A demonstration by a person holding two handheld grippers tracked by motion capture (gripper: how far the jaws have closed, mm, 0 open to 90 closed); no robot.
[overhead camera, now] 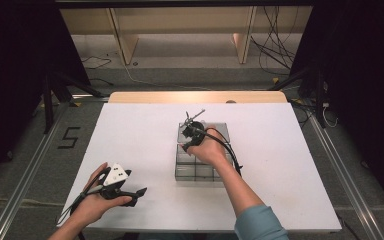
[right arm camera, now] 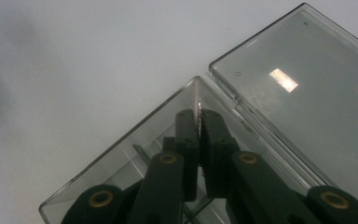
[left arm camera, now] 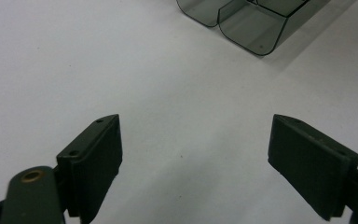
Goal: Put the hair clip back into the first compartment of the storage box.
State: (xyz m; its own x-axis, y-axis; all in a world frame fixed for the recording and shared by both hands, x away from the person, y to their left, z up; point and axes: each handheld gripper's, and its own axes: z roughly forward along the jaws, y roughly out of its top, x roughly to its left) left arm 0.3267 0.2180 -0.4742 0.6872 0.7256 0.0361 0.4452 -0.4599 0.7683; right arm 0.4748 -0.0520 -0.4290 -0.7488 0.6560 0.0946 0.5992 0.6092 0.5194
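White table (overhead camera: 130, 130), centre-right: smoked clear plastic box (overhead camera: 220, 172) w/ compartments, lid (right arm camera: 303, 84) laid flat on far side. R gripper (right arm camera: 198, 122) directly over box, nearer hand by far; jaws pressed together on thin divider wall (right arm camera: 196, 95), wall edge-on betw. them. L gripper (left arm camera: 196, 158) spread wide, empty, low over bare table; box lies well ahead-right of it.

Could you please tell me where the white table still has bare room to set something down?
The white table top is bare left of the clear smoky plastic compartment box, up to the wooden far edge, and right of the box to the table's right edge. It is crowded mid-table, where the right hand-held gripper works in the box, and at the near-left corner around the left hand-held gripper.
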